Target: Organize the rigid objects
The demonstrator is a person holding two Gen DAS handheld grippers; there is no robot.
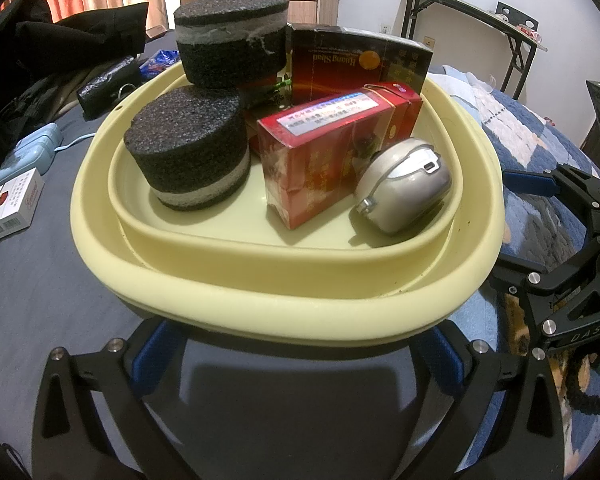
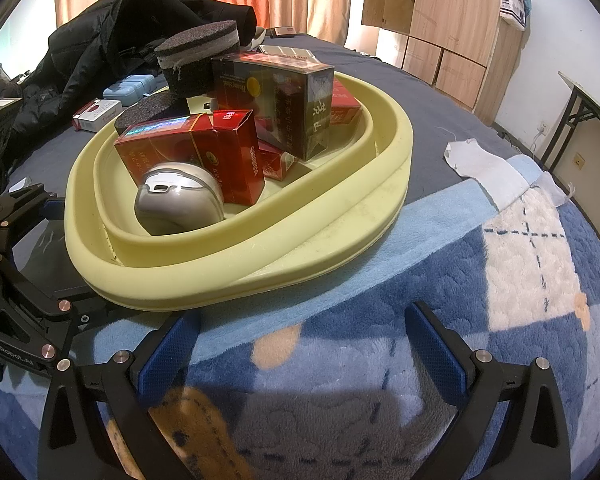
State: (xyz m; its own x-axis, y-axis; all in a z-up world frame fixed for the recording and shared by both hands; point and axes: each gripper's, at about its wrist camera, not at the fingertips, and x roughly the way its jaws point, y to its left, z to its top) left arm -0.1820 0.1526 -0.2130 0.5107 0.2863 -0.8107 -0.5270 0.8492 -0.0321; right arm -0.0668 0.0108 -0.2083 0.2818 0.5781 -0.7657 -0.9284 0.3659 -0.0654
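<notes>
filled yellow basin (image 1: 284, 280), empty fingers (image 2: 168, 354)

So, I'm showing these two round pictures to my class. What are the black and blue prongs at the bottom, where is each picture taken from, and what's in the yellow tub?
Each picture comes from a camera mounted on a hand-held gripper, looking forward along its two fingers. A person carries one in each hand. The prongs are those fingers: the left gripper and the right gripper. Both are open and hold nothing. The yellow tub sits on a bed, partly on a blue patterned blanket. In it are two black foam blocks, red boxes, a dark box and a silver mouse. A cigarette pack lies outside.
</notes>
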